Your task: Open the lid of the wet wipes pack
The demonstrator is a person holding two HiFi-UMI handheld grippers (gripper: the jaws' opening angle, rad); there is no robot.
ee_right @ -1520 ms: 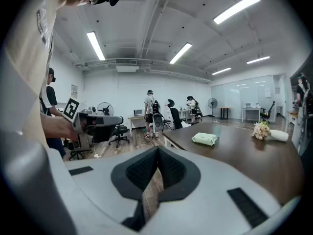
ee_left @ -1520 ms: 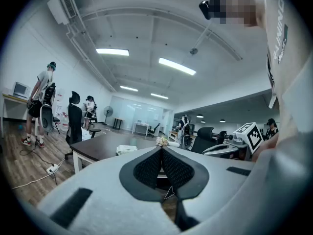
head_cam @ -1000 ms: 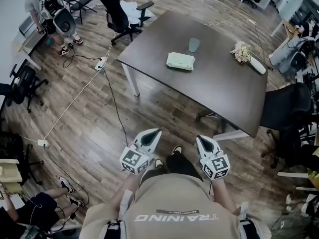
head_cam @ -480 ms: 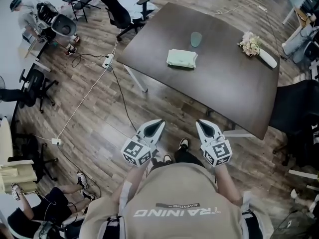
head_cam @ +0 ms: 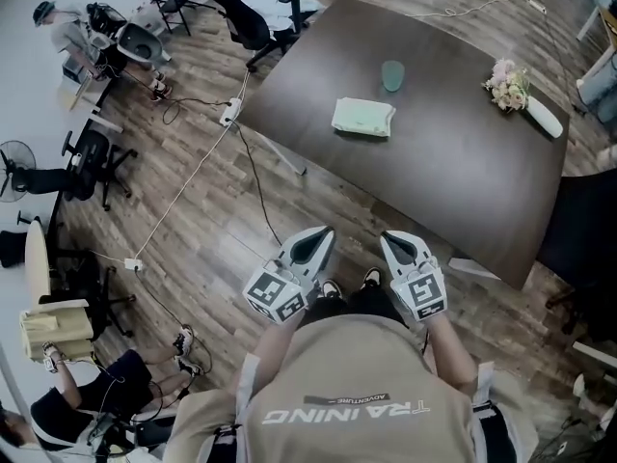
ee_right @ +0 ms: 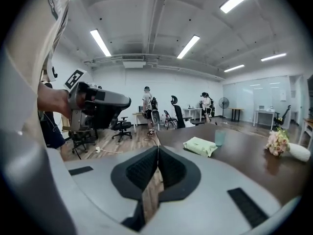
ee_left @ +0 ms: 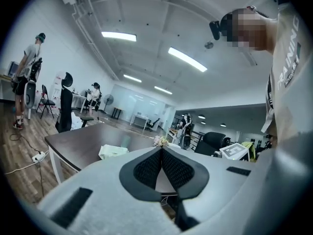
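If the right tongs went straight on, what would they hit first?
Likely the dark table, near its edge; the right tongs, shut, aim left of the wet wipes pack. Height is hard to judge.

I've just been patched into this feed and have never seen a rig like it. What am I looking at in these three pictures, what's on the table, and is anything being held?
There is no robot here. A person standing on the wood floor holds a tool in each hand. The top-down picture comes from a camera on the person's head. It shows the left hand-held gripper and the right hand-held gripper in front of the body. The other two pictures come from a camera on each gripper, looking along its jaws. Both pairs of jaws are closed and hold nothing. Ahead is a dark table with the pale green wet wipes pack, a cup and a small bunch of flowers. Neither gripper touches the pack.
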